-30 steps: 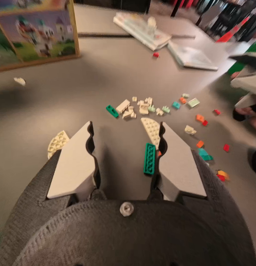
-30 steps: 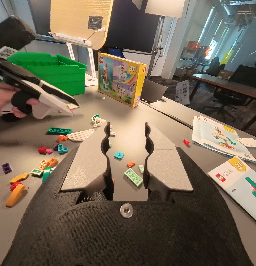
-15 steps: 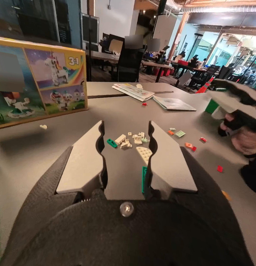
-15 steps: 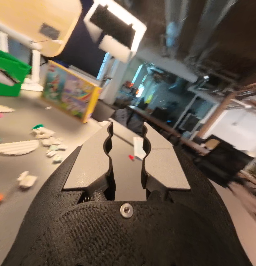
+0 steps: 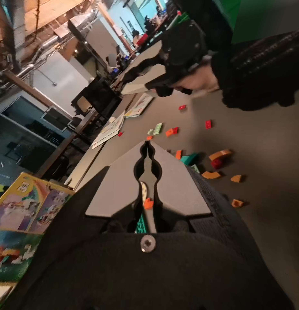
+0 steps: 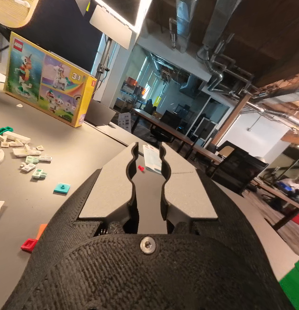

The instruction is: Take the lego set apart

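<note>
**A:** Where are the lego pieces (image 6: 27, 156) now?

**B:** Scattered in loose bits over the grey bench (image 6: 74, 151). The right wrist view shows a cluster of white and pale green plates at left, a dark green plate (image 6: 3, 130) behind them, a teal tile (image 6: 62, 187) nearer the camera and a red brick (image 6: 28, 245) at the lower left. The left wrist view, tilted hard, shows orange curved bricks (image 5: 220, 154), red and teal ones spread across the surface.

**A:** And the grippers?

**B:** The left gripper (image 5: 147, 142) has its tips pressed together with nothing between them. Through the gap farther back an orange brick (image 5: 148, 203), a white plate edge and a green plate show; whether any is pinched there, I cannot tell. The right gripper (image 6: 148, 146) stands partly open and empty, raised off the bench; a small red piece (image 6: 141, 168) lies beyond its fingers.

**A:** What else is in view?

**B:** The set's yellow box (image 6: 46, 80) stands upright at the bench's far side, instruction booklets (image 6: 152, 159) lie flat near the far edge, and a green bin (image 6: 293, 283) sits at the lower right corner.
</note>
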### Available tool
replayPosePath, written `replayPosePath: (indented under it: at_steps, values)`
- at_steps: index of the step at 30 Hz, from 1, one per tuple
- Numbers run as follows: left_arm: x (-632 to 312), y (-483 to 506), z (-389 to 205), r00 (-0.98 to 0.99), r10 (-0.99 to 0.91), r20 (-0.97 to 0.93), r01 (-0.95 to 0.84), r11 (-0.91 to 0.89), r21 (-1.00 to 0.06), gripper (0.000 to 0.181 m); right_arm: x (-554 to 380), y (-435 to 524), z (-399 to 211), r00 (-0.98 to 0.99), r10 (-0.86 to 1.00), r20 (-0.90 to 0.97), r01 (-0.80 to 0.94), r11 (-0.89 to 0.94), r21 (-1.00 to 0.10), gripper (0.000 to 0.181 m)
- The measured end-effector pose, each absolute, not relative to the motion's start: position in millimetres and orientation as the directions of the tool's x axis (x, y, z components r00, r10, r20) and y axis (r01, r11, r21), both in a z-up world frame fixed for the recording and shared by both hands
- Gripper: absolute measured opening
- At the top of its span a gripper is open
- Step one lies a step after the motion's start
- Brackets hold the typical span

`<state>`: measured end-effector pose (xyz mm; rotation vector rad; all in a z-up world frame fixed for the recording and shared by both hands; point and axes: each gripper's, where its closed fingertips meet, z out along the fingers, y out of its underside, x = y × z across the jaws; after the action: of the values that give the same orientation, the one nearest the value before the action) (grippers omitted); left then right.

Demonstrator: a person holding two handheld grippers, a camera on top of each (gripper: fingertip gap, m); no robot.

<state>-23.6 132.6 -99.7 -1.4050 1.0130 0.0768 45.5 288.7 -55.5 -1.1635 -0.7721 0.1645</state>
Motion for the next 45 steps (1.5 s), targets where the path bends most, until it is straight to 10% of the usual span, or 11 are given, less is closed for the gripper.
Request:
replayPosePath:
  at_steps: [7,14,26,39,45]
  values:
    - [-74,158,-87,0.752,-0.288,-0.593,-0.598,0.079,-0.797,0.000,50,293,-57,0.753,0.510,0.415,0.232,0.385,-0.893,0.022]
    - [-227,169,-159,0.945,0.074,-0.317,-0.197,-0.646,-0.738,0.092,47,293,-58,0.744,0.524,0.415,0.232,0.380,-0.896,0.021]
    - [-227,158,-175,0.993,0.109,-0.040,0.049,-0.708,-0.704,0.044,48,291,-55,0.744,0.534,0.401,0.215,0.377,-0.901,0.021]
    - [-217,150,-177,0.997,0.079,0.010,0.064,-0.732,-0.678,0.071,40,284,-51,0.712,0.520,0.472,0.262,0.427,-0.866,0.021]
    - [-220,151,-176,0.996,0.094,0.008,0.074,-0.721,-0.689,0.057,39,284,-54,0.709,0.532,0.464,0.259,0.416,-0.872,0.021]
